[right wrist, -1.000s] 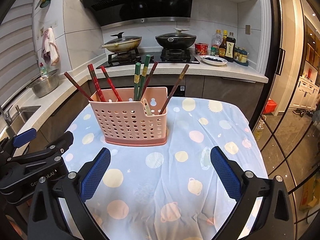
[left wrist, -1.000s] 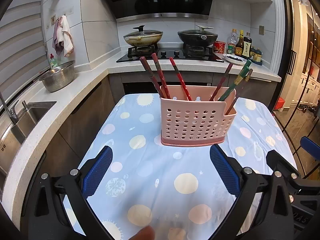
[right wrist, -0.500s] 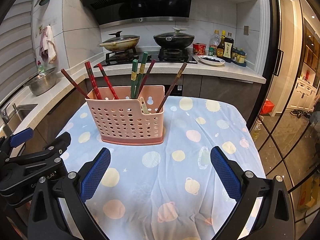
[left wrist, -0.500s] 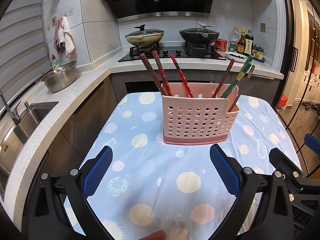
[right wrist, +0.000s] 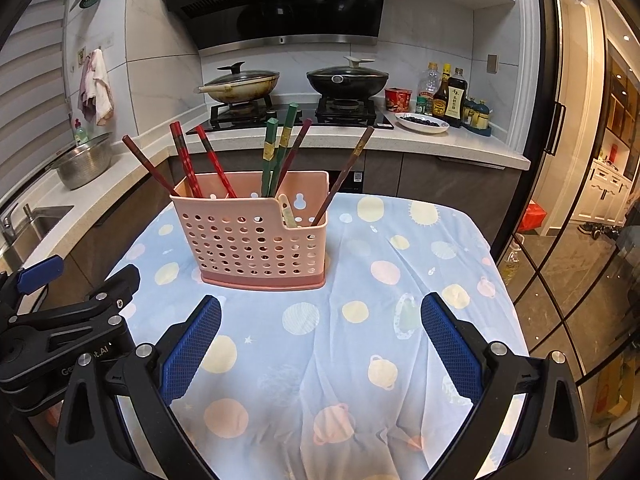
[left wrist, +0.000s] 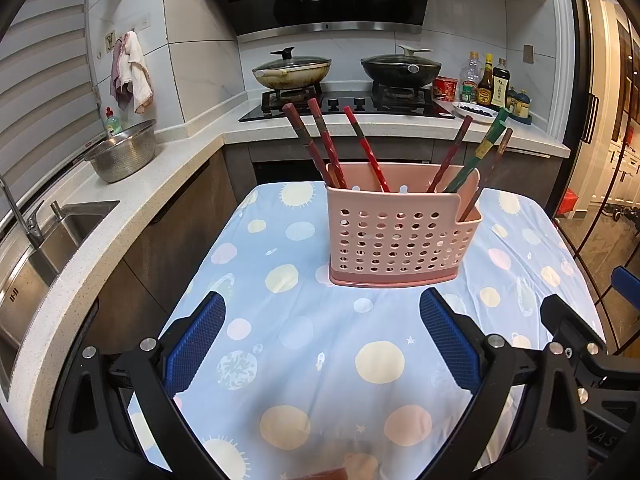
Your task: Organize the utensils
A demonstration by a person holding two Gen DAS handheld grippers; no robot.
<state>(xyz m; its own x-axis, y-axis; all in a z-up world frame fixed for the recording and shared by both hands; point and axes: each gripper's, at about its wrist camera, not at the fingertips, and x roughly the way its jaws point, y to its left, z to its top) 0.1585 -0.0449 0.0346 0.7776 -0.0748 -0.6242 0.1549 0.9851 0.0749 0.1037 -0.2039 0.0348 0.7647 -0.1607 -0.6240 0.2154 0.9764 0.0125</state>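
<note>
A pink perforated utensil holder stands upright on a table with a blue dotted cloth; it also shows in the right wrist view. Red chopsticks lean in its left part, green and brown ones in its right part. In the right wrist view the red ones and green ones stand the same way, with a small pale utensil in the side pocket. My left gripper and right gripper are both open and empty, held short of the holder above the cloth.
A counter with a sink and a metal colander runs along the left. A stove with two lidded pans and sauce bottles is behind. Glass doors stand to the right.
Both grippers have drawn slightly back and up from the holder; the views shifted a little. The holder and chopsticks stay as they were. Both grippers stay open.
</note>
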